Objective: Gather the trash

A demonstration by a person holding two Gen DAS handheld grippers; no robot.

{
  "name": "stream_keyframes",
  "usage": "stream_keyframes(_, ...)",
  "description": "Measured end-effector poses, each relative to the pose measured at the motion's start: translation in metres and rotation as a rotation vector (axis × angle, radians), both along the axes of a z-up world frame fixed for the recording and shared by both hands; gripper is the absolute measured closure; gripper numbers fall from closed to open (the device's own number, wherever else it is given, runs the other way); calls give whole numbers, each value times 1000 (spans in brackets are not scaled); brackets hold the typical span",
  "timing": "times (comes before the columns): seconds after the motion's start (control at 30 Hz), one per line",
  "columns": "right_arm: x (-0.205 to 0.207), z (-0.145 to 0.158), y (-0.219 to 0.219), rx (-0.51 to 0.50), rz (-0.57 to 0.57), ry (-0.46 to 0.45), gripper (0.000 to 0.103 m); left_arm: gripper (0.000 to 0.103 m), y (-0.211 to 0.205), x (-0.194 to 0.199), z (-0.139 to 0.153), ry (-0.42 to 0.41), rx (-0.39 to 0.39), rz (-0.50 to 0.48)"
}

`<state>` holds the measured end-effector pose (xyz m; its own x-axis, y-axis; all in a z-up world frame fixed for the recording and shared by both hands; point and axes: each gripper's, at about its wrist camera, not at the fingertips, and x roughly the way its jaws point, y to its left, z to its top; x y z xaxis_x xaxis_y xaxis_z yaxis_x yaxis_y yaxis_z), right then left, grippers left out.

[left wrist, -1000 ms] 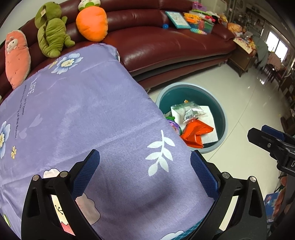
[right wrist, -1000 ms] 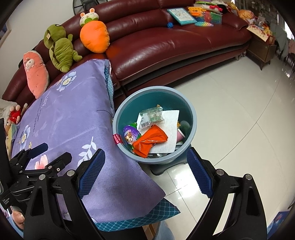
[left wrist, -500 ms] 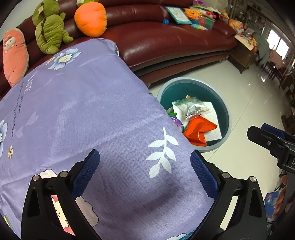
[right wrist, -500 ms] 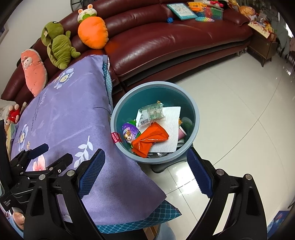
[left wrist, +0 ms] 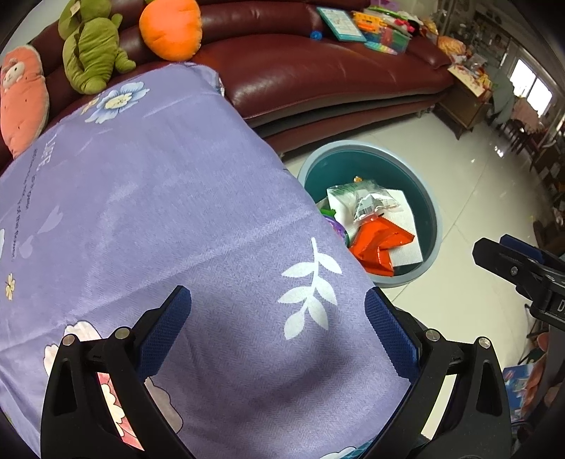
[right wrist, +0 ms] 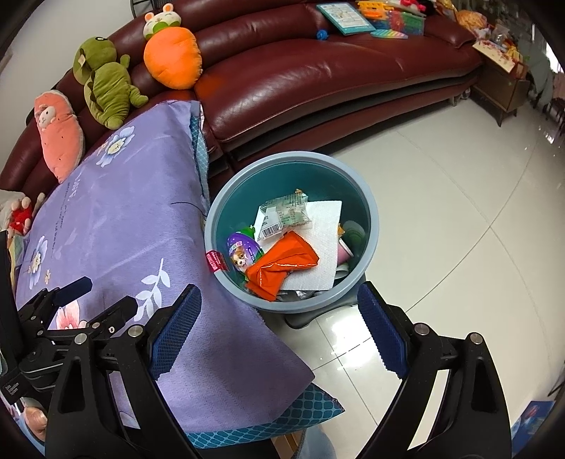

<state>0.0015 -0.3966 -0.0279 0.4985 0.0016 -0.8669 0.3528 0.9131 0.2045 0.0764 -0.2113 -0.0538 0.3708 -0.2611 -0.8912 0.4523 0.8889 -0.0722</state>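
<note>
A round blue-green bin (right wrist: 367, 197) (left wrist: 432, 212) stands on the floor beside the purple-covered table. Inside it lie an orange wrapper (right wrist: 282, 264) (left wrist: 381, 243), a white paper sheet (right wrist: 321, 229), a clear barcoded packet (right wrist: 286, 215) (left wrist: 370, 203) and a purple cartoon wrapper (right wrist: 242, 250). My right gripper (right wrist: 279, 328) hangs open just in front of the bin, nothing between its blue pads. My left gripper (left wrist: 277, 328) is open over the purple cloth (left wrist: 141, 212), empty too. A small red wrapper (right wrist: 214, 260) sits at the cloth's edge by the bin rim.
A dark red leather sofa (right wrist: 317, 70) curves behind, with plush toys (right wrist: 106, 81) on the left and books and toys (right wrist: 370, 17) on the right. Glossy white tile floor (right wrist: 459, 212) spreads to the right. A wooden side table (right wrist: 501, 84) stands far right.
Both views have shifted slightly; the bin and sofa sit a little higher in the frames. The trash in the bin has not moved, and both grippers stay open.
</note>
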Motion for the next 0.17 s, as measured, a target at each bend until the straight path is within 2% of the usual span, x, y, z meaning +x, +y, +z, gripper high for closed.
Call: stream_keyframes(0.17,-2,6,4,-21,0,-5,13,4,2,0,-2,24,-14,-9)
